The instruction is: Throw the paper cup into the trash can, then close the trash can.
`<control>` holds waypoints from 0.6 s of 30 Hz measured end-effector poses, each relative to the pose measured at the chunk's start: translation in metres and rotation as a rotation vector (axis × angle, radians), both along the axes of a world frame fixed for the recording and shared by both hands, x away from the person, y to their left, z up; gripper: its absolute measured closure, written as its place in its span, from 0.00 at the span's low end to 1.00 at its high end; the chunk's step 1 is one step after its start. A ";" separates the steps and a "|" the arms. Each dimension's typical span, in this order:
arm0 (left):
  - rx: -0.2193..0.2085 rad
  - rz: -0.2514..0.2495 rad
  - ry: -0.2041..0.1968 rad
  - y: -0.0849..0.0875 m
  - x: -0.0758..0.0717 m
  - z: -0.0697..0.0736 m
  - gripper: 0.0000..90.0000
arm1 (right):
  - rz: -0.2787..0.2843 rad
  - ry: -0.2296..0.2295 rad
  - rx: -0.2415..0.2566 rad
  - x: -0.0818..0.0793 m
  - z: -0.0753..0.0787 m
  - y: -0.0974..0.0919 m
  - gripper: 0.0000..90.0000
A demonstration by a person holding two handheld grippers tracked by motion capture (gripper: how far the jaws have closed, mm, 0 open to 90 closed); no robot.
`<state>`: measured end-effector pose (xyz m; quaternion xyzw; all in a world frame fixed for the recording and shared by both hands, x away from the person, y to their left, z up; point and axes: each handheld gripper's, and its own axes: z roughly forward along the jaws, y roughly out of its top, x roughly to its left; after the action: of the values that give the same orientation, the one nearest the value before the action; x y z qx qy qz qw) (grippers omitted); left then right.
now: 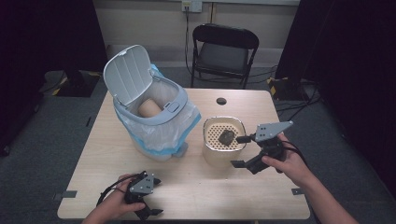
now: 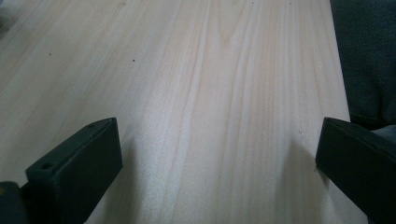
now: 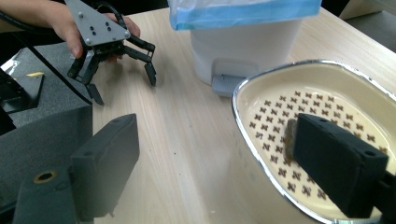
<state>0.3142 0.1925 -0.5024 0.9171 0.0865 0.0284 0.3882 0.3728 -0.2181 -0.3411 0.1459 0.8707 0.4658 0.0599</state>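
Right tool (image 1: 239, 151), jaws spread, straddles the 3 o'clock rim of the cream strainer pot (image 1: 209, 150); one jaw overhangs the dark lump (image 1: 227, 137) inside. Left tool (image 1: 148, 196), also spread, rests near the bench (image 1: 196, 186) edge at 7 o'clock, open wood between them.

Pale wooden table (image 2: 210, 93) between two wide-apart black fingers (image 2: 77, 170) of the left gripper (image 2: 217, 163)

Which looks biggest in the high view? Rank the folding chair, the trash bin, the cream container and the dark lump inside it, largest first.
1. Trash bin, lid open.
2. Folding chair; it stands farther back, so its true size is unsure.
3. Cream container.
4. Dark lump, plainly smallest.
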 end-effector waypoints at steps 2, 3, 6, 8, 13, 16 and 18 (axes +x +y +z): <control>0.000 0.000 0.000 0.000 0.000 0.000 0.00 | -0.010 0.002 0.000 -0.002 -0.002 -0.004 0.16; 0.000 0.001 0.000 0.000 0.000 0.000 0.00 | -0.014 -0.001 -0.001 -0.003 -0.004 -0.007 0.16; 0.000 0.000 0.000 0.000 0.000 0.000 0.00 | -0.022 0.004 0.003 -0.005 -0.008 -0.013 0.16; 0.000 0.001 0.000 0.000 0.000 0.000 0.00 | -0.027 0.011 0.006 -0.007 -0.011 -0.017 0.16; 0.000 0.001 0.000 0.000 0.000 0.000 0.00 | -0.044 0.027 -0.006 -0.010 -0.022 -0.027 0.16; 0.000 0.000 0.000 0.000 0.000 0.000 0.00 | -0.052 0.034 -0.001 -0.012 -0.029 -0.031 0.16; 0.000 0.000 0.000 0.000 0.000 0.000 0.00 | -0.058 0.033 -0.010 -0.013 -0.034 -0.033 0.16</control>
<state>0.3142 0.1925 -0.5024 0.9170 0.0865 0.0285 0.3883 0.3593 -0.2513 -0.3747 0.1786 0.8692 0.4571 0.0596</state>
